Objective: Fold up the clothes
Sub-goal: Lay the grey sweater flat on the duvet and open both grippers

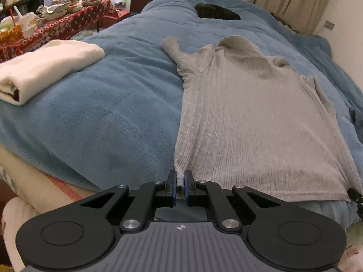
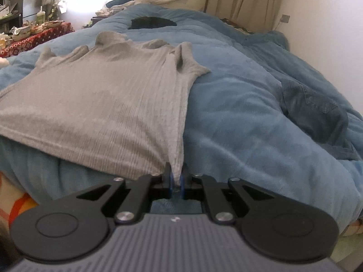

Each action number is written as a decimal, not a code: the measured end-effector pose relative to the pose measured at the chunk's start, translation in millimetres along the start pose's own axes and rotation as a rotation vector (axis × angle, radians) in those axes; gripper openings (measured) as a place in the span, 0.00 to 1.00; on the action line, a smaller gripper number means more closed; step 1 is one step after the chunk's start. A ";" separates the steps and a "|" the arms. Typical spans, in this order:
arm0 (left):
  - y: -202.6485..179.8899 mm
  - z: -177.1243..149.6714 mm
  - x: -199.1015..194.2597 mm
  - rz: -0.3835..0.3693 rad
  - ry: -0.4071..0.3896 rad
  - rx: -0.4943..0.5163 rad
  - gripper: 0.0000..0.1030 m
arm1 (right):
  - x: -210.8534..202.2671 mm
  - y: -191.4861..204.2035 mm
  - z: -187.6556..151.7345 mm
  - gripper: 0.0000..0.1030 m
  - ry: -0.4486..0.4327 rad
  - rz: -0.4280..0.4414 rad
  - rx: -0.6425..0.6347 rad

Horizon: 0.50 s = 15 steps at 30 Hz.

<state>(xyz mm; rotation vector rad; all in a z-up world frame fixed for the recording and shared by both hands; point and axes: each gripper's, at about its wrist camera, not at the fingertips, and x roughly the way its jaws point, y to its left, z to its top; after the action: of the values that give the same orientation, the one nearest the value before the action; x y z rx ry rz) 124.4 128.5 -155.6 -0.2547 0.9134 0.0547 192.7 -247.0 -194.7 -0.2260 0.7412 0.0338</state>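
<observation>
Grey ribbed top (image 1: 245, 117) is lying spread flat on the blue blanket (image 1: 109, 117) in the left wrist view, and the left gripper (image 1: 180, 181) is clamping its near left hem corner. A folded cream garment (image 1: 45, 65) is resting well apart on the left. In the right wrist view, the right gripper (image 2: 176, 176) is pinching the top's near right hem corner, with a denim garment (image 2: 315, 113) lying farther right.

The right gripper (image 2: 176, 182) is clamped on the near right corner of a grey ribbed top (image 2: 102, 104), which spreads ahead and to its left over a blue blanket (image 2: 231, 122). A denim garment (image 2: 317, 113) lies well to its right, a black cloth (image 2: 152, 22) far ahead.
</observation>
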 end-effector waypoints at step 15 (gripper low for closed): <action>7.3 -6.9 -14.0 -0.084 -0.001 -0.014 0.44 | -31.2 -28.4 -6.9 0.71 -0.077 -0.014 0.148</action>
<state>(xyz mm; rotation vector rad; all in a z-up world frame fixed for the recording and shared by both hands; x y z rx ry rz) 109.2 134.8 -150.0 -0.3061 0.9006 -0.0168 168.2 -274.7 -173.2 -0.0877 0.6623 -0.0255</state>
